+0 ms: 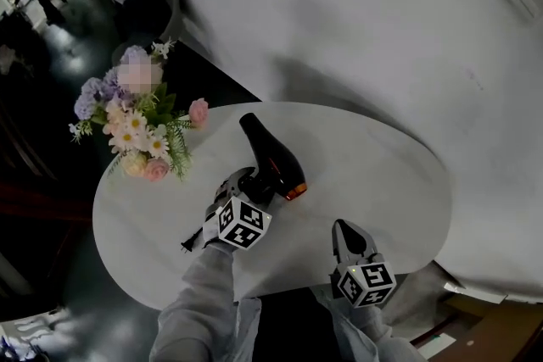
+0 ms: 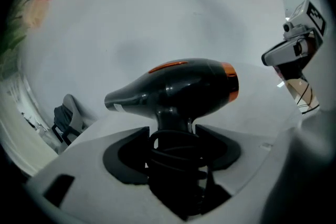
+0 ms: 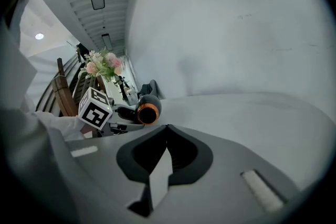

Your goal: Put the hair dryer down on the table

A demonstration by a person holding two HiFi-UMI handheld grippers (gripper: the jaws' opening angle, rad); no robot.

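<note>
A black hair dryer (image 1: 270, 157) with an orange ring at its rear end is over the middle of the white oval table (image 1: 382, 174), its nozzle pointing to the far left. My left gripper (image 1: 246, 189) is shut on its handle, which has the black cord wound around it. In the left gripper view the dryer body (image 2: 178, 86) lies crosswise just beyond the left gripper (image 2: 173, 147). Whether the dryer touches the tabletop I cannot tell. My right gripper (image 1: 346, 231) hovers near the table's front edge, shut and empty; its own view shows the right gripper (image 3: 167, 134) with the jaws meeting.
A bouquet of pink, white and purple flowers (image 1: 140, 127) stands at the table's left edge. A white wall runs behind the table. A dark chair (image 1: 153, 8) sits at the far left. The dryer's plug (image 1: 186, 246) hangs near the front-left edge.
</note>
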